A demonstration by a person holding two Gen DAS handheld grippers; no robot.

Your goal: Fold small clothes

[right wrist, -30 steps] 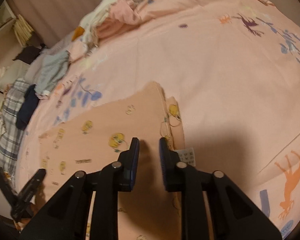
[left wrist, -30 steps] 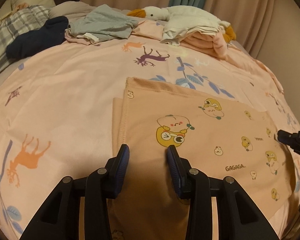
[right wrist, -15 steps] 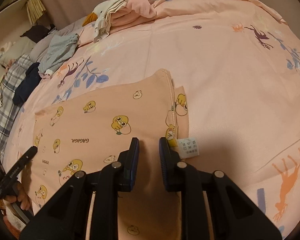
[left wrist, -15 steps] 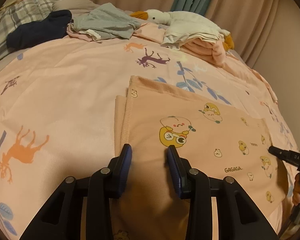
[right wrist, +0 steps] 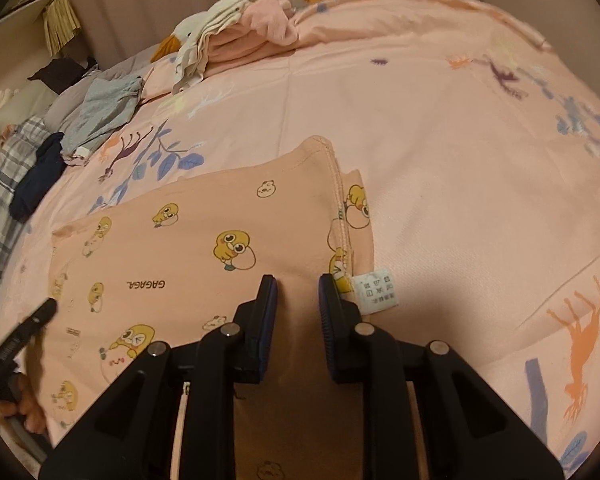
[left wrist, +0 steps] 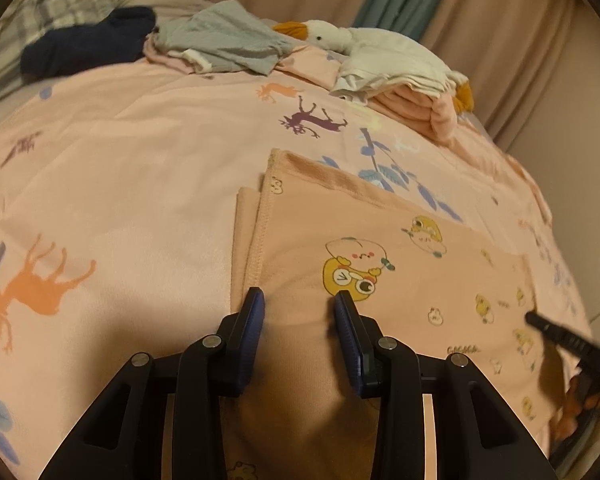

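Observation:
A peach garment printed with cartoon ducks lies folded flat on the pink deer-print bedsheet. My left gripper hovers over its left end near the stitched hem, open, with only flat cloth showing below the gap. My right gripper is over the garment's right end, beside a white care label. Its jaws stand narrowly apart and nothing is pinched between them. Each view catches the other gripper at its edge: the right gripper and the left gripper, with fingers of a hand behind each.
At the back of the bed lie a white plush goose on folded pink and white clothes, a grey garment, a navy one and plaid cloth. Curtains hang behind.
The right gripper has rolled and sunk slightly toward the garment's right end, bringing the care label into view. The left gripper has rolled a little. The garment has not moved.

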